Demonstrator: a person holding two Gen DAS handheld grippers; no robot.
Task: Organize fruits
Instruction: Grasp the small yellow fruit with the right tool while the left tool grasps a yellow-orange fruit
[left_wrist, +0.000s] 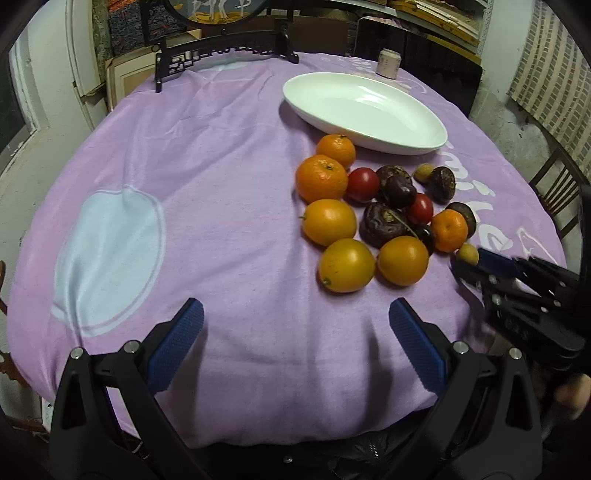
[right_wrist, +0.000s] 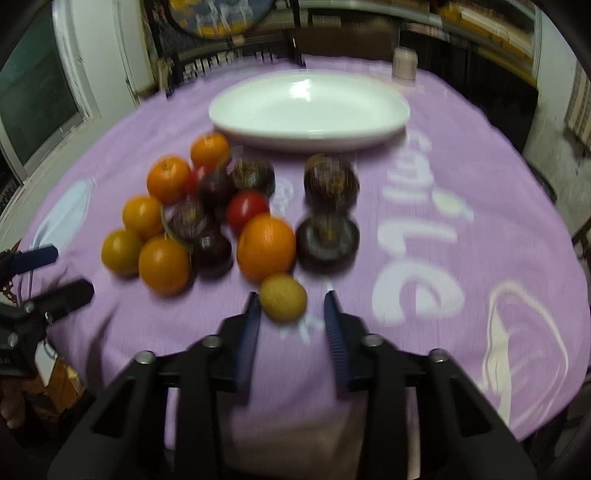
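- Over the near edge of the purple tablecloth (left_wrist: 229, 206), the left gripper (left_wrist: 295, 321) hangs with its blue pads (left_wrist: 177, 343) spread wide and only bare cloth between them.
- At the right of the fruit pile, the right gripper (right_wrist: 291, 306) has its jaws narrowed, yet a gap shows on both sides of the small yellow-brown fruit (right_wrist: 283, 297) lying at the fingertips; the pads do not press it, as far as the blurred view tells.
- From the left wrist view, that same small fruit (left_wrist: 467, 254) sits just at the tip of the right gripper's blue finger (left_wrist: 495, 263).
- Just beyond it lies an orange mandarin (right_wrist: 266, 247), touching a red tomato (right_wrist: 246, 210) and next to a dark brown fruit (right_wrist: 327, 240).
- The rest of the pile, oranges (left_wrist: 345, 264), mandarins (left_wrist: 320, 178), tomatoes and dark fruits (left_wrist: 384, 224), lies clustered on the cloth right of centre.
- Behind the pile stands a white oval dish (left_wrist: 406, 144), holding no fruit.
- A pale can (left_wrist: 388, 63) stands at the table's far edge, beyond the dish.
- A dark carved wooden stand (left_wrist: 221, 55) sits at the far left edge.
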